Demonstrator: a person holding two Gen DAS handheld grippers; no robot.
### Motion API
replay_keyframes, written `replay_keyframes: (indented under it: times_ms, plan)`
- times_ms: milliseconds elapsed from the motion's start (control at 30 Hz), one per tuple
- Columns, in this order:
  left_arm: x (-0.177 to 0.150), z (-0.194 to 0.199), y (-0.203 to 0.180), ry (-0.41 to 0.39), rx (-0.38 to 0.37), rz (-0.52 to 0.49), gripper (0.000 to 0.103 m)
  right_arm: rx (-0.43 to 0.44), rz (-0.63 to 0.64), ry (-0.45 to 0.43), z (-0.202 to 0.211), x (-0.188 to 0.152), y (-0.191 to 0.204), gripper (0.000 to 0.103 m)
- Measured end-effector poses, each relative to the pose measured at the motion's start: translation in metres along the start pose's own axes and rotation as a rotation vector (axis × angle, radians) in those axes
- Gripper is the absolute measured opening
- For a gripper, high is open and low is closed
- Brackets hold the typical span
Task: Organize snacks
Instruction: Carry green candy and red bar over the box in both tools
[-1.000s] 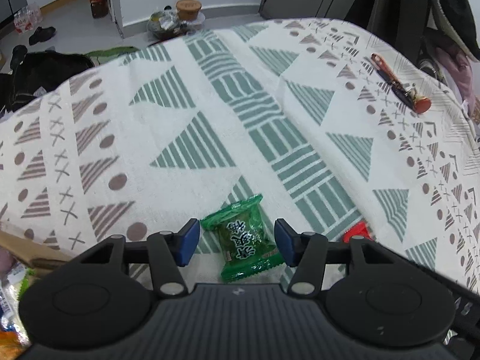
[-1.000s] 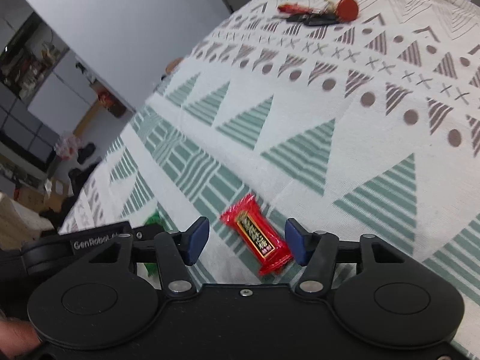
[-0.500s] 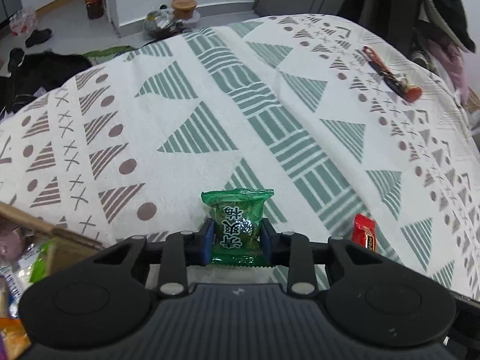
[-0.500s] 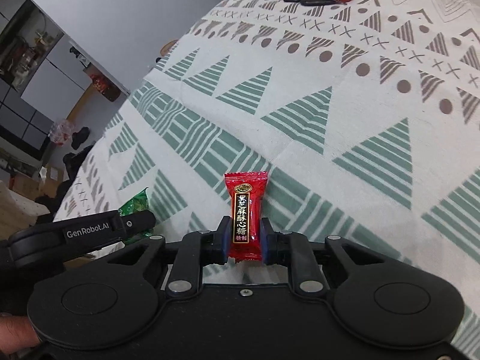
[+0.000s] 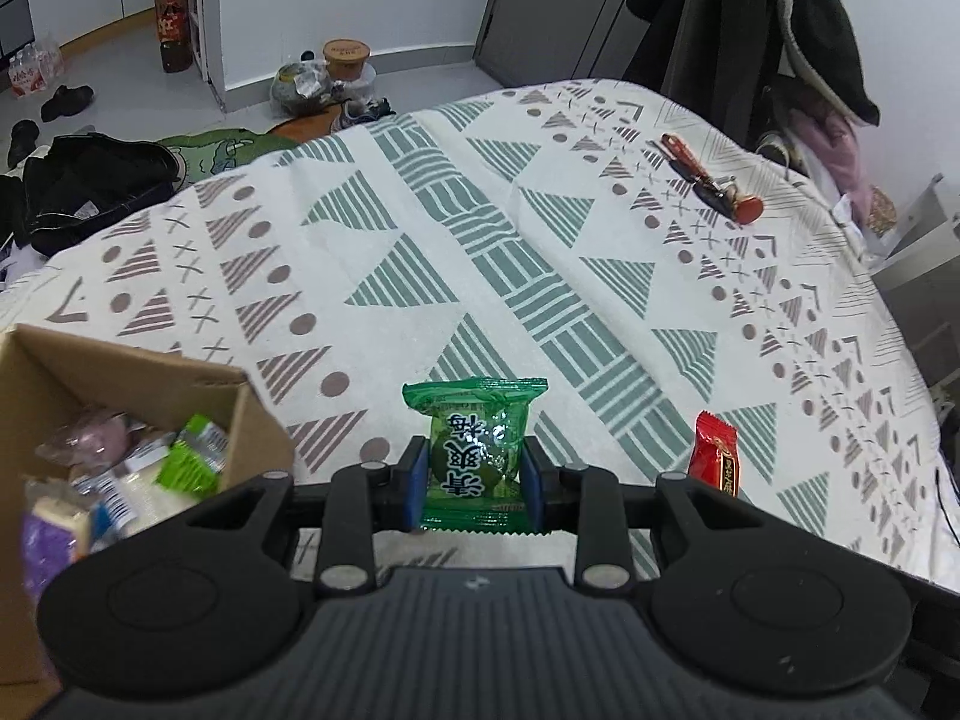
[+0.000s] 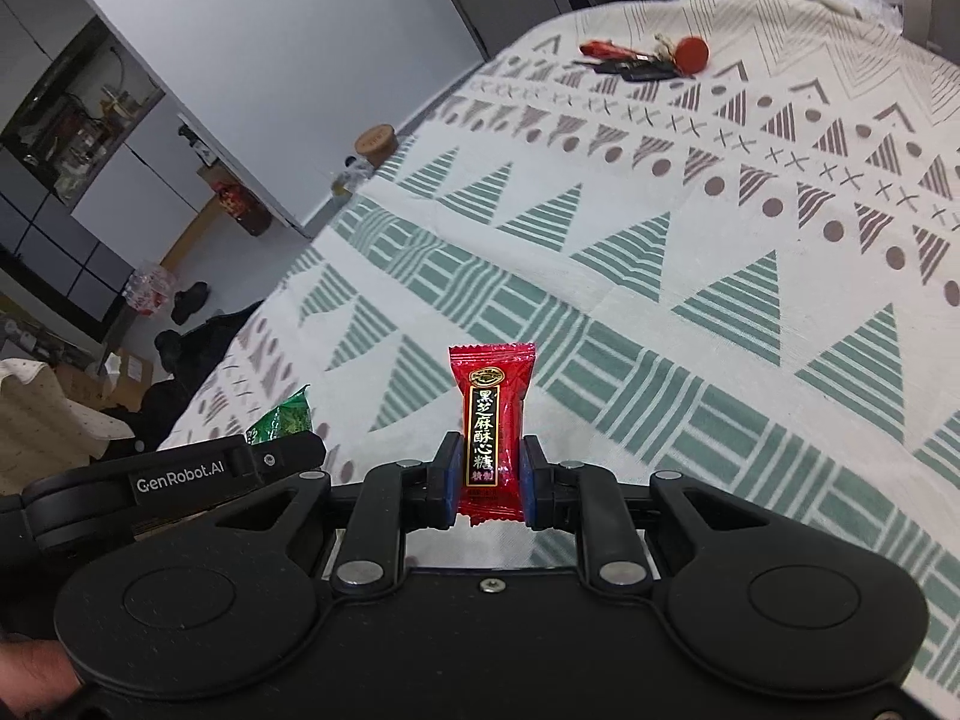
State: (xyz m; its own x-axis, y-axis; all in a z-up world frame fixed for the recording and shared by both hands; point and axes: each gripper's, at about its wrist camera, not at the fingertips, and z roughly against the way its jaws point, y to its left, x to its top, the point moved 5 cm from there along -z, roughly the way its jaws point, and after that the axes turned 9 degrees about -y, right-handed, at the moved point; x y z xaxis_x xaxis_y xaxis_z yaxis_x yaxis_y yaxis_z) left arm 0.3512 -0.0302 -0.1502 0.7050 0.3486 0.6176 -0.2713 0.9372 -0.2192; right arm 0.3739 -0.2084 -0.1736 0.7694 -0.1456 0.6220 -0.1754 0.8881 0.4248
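My left gripper (image 5: 475, 483) is shut on a green snack packet (image 5: 477, 450), held upright above the patterned tablecloth (image 5: 420, 252). To its right the red candy (image 5: 715, 453) shows, lifted off the cloth. In the right wrist view my right gripper (image 6: 487, 483) is shut on that red candy (image 6: 491, 420), upright between the blue pads. The left gripper's body and a corner of the green packet (image 6: 285, 420) appear at the lower left there. A cardboard box (image 5: 120, 378) holding several wrapped snacks sits at the lower left of the left wrist view.
A bunch of keys with a red fob (image 5: 714, 183) lies at the far right of the table, also in the right wrist view as keys (image 6: 648, 60). Beyond the table edge are black bags (image 5: 90, 180), shoes and jars on the floor. A hand (image 6: 30, 678) grips the left tool.
Both grippers closed on their snacks a second ago and have lifted them. The left one has drawn back and leftward, bringing the cardboard box into view.
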Motion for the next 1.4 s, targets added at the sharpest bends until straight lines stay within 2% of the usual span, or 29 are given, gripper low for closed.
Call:
replay_keyframes:
  times_ms: [367, 700, 933, 1400]
  plan:
    - [0.001, 0.062, 0.012, -0.061, -0.042, -0.005, 0.031, 0.032, -0.018, -0.063, 0.054, -0.006, 0.027, 0.019]
    - [0.003, 0.098, 0.033, -0.100, -0.045, -0.002, 0.031, 0.056, 0.000, -0.113, 0.077, -0.010, 0.054, 0.019]
    - [0.004, 0.114, 0.051, -0.114, -0.040, 0.018, 0.031, 0.075, 0.018, -0.117, 0.083, -0.016, 0.072, 0.019]
    - [0.006, 0.137, 0.110, -0.131, 0.026, 0.075, 0.031, 0.132, 0.049, -0.092, 0.070, -0.032, 0.119, 0.019]
